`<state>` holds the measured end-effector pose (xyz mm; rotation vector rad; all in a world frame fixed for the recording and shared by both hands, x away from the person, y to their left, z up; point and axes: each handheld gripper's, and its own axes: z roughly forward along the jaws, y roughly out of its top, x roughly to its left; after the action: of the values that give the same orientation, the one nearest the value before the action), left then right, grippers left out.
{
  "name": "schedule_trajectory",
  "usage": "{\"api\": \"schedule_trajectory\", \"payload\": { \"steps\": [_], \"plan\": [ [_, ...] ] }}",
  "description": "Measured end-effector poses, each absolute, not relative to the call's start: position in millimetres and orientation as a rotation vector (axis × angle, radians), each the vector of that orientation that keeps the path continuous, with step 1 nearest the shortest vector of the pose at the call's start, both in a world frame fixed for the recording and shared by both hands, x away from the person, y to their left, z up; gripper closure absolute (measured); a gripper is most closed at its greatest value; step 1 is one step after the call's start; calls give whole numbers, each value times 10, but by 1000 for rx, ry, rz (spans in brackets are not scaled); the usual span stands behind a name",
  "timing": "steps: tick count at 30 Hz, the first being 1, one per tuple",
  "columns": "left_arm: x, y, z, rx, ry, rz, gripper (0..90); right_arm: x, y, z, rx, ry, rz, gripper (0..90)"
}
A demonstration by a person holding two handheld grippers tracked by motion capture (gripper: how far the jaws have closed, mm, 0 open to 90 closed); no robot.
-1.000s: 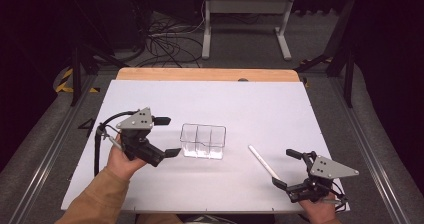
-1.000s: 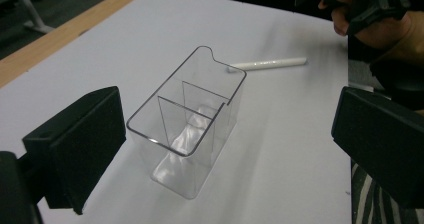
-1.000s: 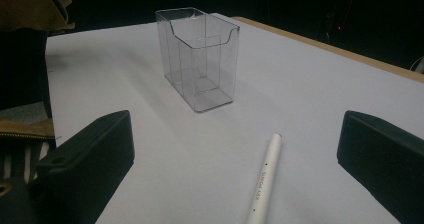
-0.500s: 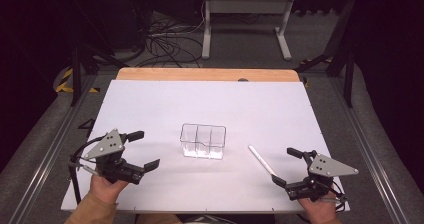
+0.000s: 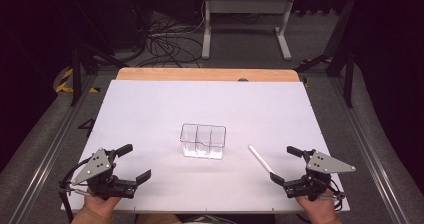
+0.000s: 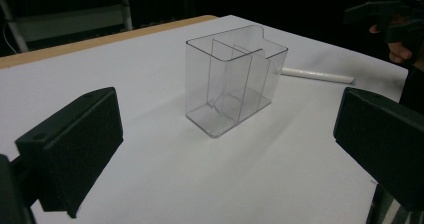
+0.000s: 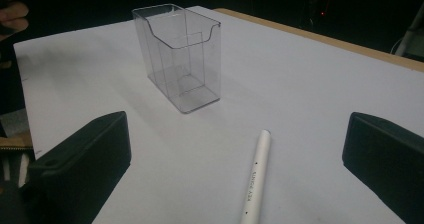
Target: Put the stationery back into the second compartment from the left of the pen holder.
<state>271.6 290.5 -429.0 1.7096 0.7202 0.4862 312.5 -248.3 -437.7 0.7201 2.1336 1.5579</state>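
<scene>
Left tongs [image 5: 134,162] had drawn back from the clear three-compartment plastic holder [image 5: 203,140], both tongs wide and empty, right tongs [image 5: 286,165] beside the white pen [image 5: 261,158].

Two black jaws of the left gripper [image 6: 227,149] are seen rising from the bottom corners, spread wide apart with nothing held between them. Ahead of the gap, slightly toward the left jaw, a clear plastic organizer [image 6: 234,79] is stood upright on the white table surface [image 6: 150,174]; three compartments are formed by its inner dividers. Just beyond it, toward the right jaw, a white pen [image 6: 316,75] is laid flat. Farther off at the upper right, the other gripper [image 6: 387,14] is held in a hand [image 6: 400,46].
</scene>
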Motion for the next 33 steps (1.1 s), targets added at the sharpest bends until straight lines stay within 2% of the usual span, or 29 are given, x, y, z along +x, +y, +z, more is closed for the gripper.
{"api": "schedule_trajectory", "payload": {
  "steps": [10,18,24,33],
  "plan": [
    [2699,2910,-4341,1712,749,500,5,3156,-2426,-4364,836,2122,1583,6],
    [2675,2894,-4338,1734,739,539,5,3158,-2425,-4289,836,2166,1535,57],
    [2675,2892,-4343,1734,744,540,5,3191,-2396,-4217,838,2219,1450,172],
    [2675,2891,-4352,1734,740,550,6,3346,-2260,-4138,903,2282,1326,194]
  ]
}}
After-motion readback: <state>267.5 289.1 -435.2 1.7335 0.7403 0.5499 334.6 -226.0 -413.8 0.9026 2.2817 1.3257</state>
